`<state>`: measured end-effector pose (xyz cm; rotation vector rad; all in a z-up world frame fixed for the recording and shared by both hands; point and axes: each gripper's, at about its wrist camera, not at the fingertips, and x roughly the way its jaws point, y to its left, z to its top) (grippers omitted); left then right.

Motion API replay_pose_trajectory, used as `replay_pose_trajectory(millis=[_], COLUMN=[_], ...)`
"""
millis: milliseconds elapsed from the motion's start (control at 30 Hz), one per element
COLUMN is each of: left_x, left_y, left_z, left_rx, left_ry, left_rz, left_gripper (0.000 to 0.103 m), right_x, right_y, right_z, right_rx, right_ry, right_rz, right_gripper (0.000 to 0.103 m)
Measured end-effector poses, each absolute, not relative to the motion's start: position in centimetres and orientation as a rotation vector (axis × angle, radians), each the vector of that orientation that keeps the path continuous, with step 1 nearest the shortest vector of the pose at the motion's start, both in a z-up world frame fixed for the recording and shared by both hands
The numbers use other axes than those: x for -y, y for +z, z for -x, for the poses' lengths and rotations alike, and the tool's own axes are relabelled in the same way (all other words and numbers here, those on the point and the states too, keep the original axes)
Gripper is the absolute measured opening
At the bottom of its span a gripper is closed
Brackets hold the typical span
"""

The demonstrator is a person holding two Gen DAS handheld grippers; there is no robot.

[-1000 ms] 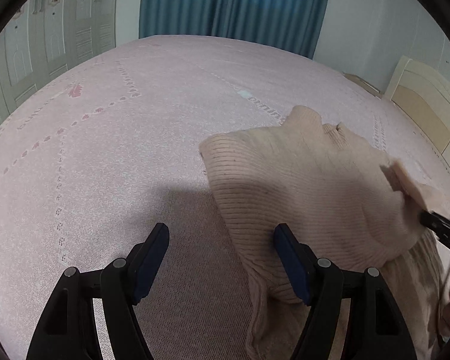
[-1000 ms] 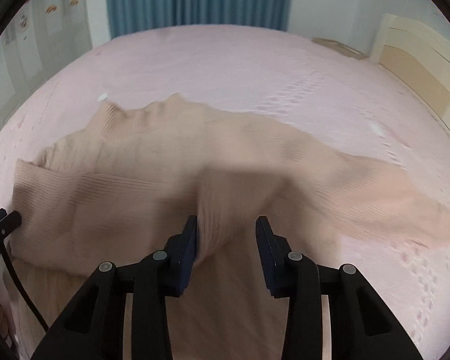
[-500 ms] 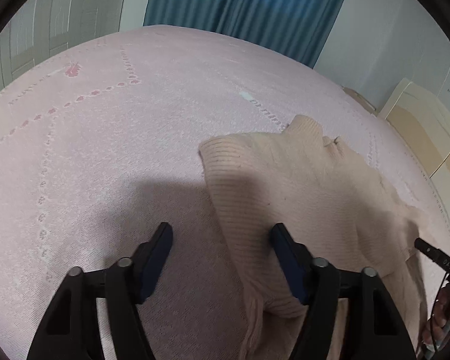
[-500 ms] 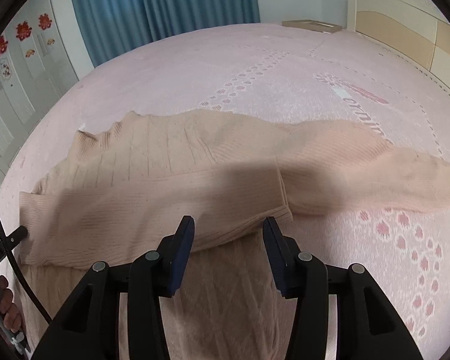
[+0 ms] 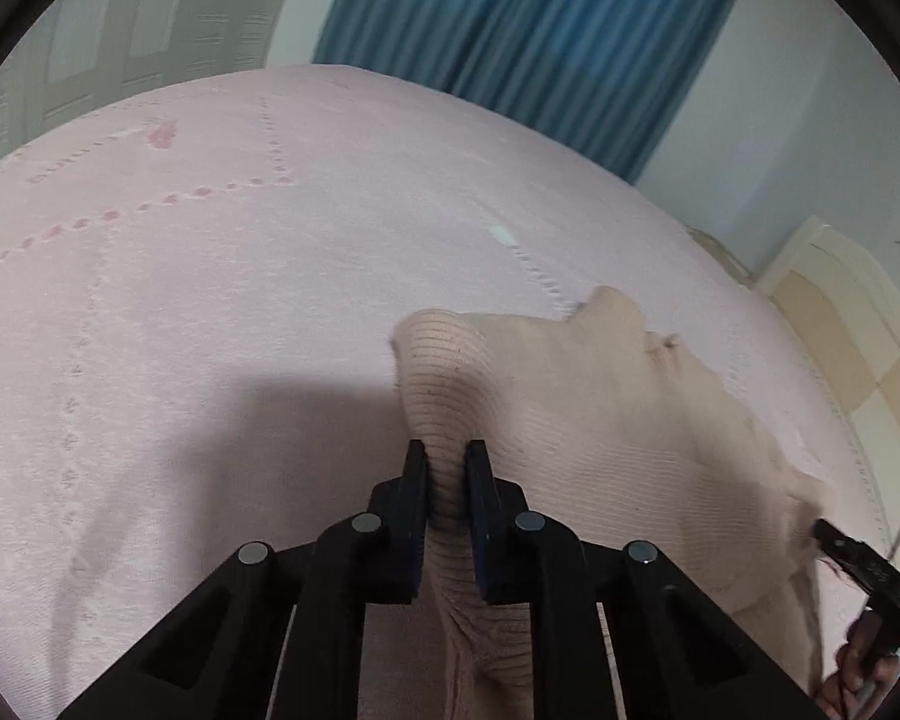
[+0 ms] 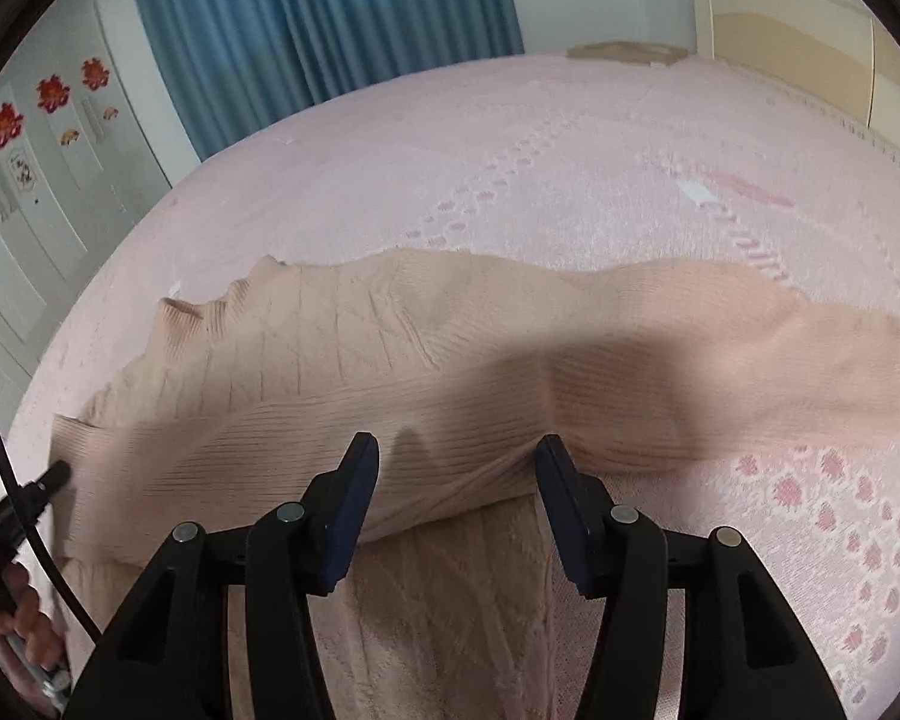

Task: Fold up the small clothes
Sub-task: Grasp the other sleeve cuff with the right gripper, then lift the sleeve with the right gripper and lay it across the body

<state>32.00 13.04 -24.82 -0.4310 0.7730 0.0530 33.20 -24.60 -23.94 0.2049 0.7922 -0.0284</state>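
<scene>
So the beige knit sweater [image 6: 342, 360] was lying on the pink bedspread [image 5: 210, 276] with its long axis running sideways in front of both grippers — one sleeve folded across the body, the other trailing off to the right. The left gripper [image 5: 446, 462] was pinched tight on a ridge of the sweater's left edge. The right gripper [image 6: 457, 462] was opening wide over the folded sleeve's cuff, pads off it, so the left hand looked set to make the next fold.
</scene>
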Motion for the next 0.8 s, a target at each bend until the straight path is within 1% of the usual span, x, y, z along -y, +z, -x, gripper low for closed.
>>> replay_pose_trajectory(millis=[100, 167, 233, 333, 367, 467, 500, 567, 633, 700, 767, 800], left_x=[-13.4, -13.3, -12.8, -12.9, -13.1, -13.5, -13.3, -12.8, -12.0, -11.3, -11.1, -11.0], left_y=[-25.1, -25.1, -25.2, -25.3, -25.4, -25.4, -25.4, -25.4, -25.2, -25.1, -25.1, -25.2], left_z=[-32.1, -32.1, -32.3, -32.4, -32.3, -32.2, -32.2, -32.2, -32.3, -32.2, -32.2, -32.3], left_rx=[-0.778, -0.776, -0.78, -0.788, -0.791, -0.792, -0.795, -0.799, -0.804, -0.807, -0.814, -0.818], left_ry=[0.058, 0.065, 0.069, 0.079, 0.087, 0.086, 0.082, 0.073, 0.061, 0.047, 0.044, 0.045], left_rz=[0.453, 0.436, 0.412, 0.413, 0.418, 0.429, 0.419, 0.387, 0.34, 0.302, 0.284, 0.278], left_gripper=[0.012, 0.012, 0.014, 0.025, 0.033, 0.045, 0.046, 0.057, 0.064, 0.065, 0.068, 0.068], right_x=[25.2, 25.5, 25.5, 25.5, 25.7, 27.1, 27.9, 29.5, 32.1, 34.7, 37.3, 39.1], right_y=[-24.4, -25.5, -26.2, -25.5, -25.3, -24.5, -24.1, -23.5, -22.9, -22.5, -22.4, -22.5], right_z=[-33.6, -34.3, -34.8, -34.4, -34.2, -33.4, -32.9, -31.9, -30.8, -29.9, -28.8, -28.1], right_rx=[-0.813, -0.863, -0.903, -0.873, -0.867, -0.847, -0.834, -0.811, -0.803, -0.793, -0.786, -0.787], right_ry=[-0.044, -0.083, -0.104, -0.09, -0.086, -0.094, -0.109, -0.146, -0.188, -0.246, -0.309, -0.345], right_rz=[-0.221, -0.223, -0.213, -0.209, -0.216, -0.246, -0.251, -0.261, -0.291, -0.309, -0.325, -0.339], right_gripper=[0.054, 0.054, 0.053, 0.053, 0.053, 0.053, 0.053, 0.053, 0.054, 0.058, 0.068, 0.069])
